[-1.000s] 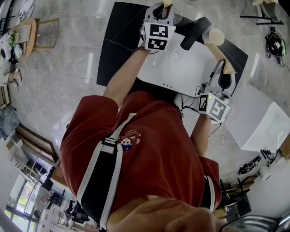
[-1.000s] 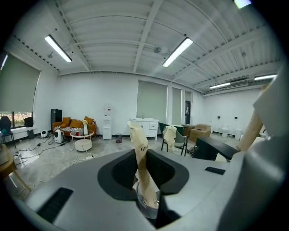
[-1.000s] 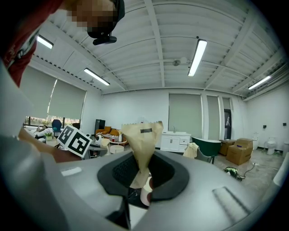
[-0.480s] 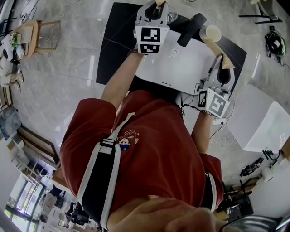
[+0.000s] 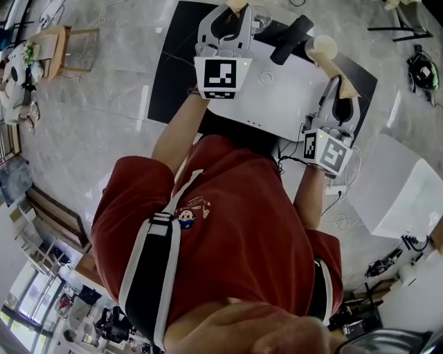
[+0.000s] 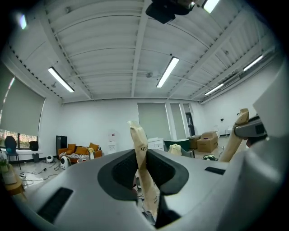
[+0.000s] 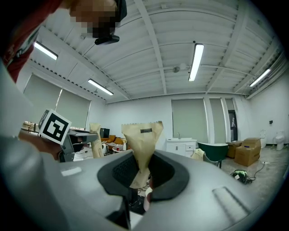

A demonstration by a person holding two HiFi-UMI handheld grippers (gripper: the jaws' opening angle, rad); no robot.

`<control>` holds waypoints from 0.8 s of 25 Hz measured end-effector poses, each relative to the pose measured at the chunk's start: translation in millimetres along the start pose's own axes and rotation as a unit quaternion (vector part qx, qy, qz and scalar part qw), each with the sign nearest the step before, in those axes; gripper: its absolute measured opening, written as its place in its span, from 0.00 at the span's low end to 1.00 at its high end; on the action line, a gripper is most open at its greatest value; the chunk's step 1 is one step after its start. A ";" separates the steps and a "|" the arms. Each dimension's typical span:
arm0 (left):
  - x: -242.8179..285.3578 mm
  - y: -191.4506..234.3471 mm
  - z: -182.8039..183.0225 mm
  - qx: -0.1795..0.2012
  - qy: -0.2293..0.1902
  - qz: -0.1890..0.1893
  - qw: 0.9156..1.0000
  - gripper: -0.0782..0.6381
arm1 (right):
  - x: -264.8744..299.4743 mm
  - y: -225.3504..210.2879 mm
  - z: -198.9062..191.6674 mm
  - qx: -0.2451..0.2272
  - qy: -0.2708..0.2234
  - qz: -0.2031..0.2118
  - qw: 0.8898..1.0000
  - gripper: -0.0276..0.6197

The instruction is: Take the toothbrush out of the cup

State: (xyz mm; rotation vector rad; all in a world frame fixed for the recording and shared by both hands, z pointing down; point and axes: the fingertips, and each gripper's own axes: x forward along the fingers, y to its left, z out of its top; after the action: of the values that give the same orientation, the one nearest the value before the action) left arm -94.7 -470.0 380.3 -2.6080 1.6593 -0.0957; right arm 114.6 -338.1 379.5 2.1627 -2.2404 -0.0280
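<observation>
My left gripper [image 5: 234, 8] is raised over the far side of the white table [image 5: 277, 104], shut on a narrow brown paper sleeve [image 6: 141, 153] that stands upright between its jaws. What is inside the sleeve is hidden. My right gripper [image 5: 339, 88] hangs at the table's right side, shut on a wider brown paper packet [image 7: 142, 140] with a serrated top. A beige cup [image 5: 324, 47] stands on the table beyond the right gripper. A clear cup [image 5: 261, 19] sits just right of the left gripper. No bare toothbrush shows.
A black elongated object [image 5: 291, 40] lies between the two cups. A black mat [image 5: 173, 62] covers the floor under the table's left end. A white box [image 5: 398, 187] stands to the right. The person's red-shirted body fills the middle of the head view.
The left gripper has risen towards the head camera with the sleeve still in its jaws, and its marker cube now looks larger and lower in the picture. The right gripper has barely moved.
</observation>
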 end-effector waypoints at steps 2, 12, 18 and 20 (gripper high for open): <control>-12.9 -0.2 10.9 0.001 -0.011 0.003 1.000 0.20 | -1.7 0.6 2.0 0.000 -0.006 0.004 1.000 0.15; -76.3 -19.1 41.6 0.004 -0.032 0.012 0.999 0.20 | -13.6 2.9 15.5 -0.002 -0.026 0.021 0.999 0.15; -94.3 -31.1 33.0 0.006 -0.034 0.018 0.999 0.20 | -19.8 1.9 20.2 -0.002 -0.033 0.017 0.999 0.15; -96.7 -34.5 27.4 0.009 -0.037 0.017 0.999 0.20 | -22.3 0.6 19.7 -0.010 -0.032 0.011 0.999 0.15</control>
State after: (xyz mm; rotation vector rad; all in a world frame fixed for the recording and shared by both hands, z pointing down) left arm -102.3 -367.5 353.1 -2.5359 1.6695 -0.0120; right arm 114.2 -315.9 359.6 2.1575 -2.2866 -0.1186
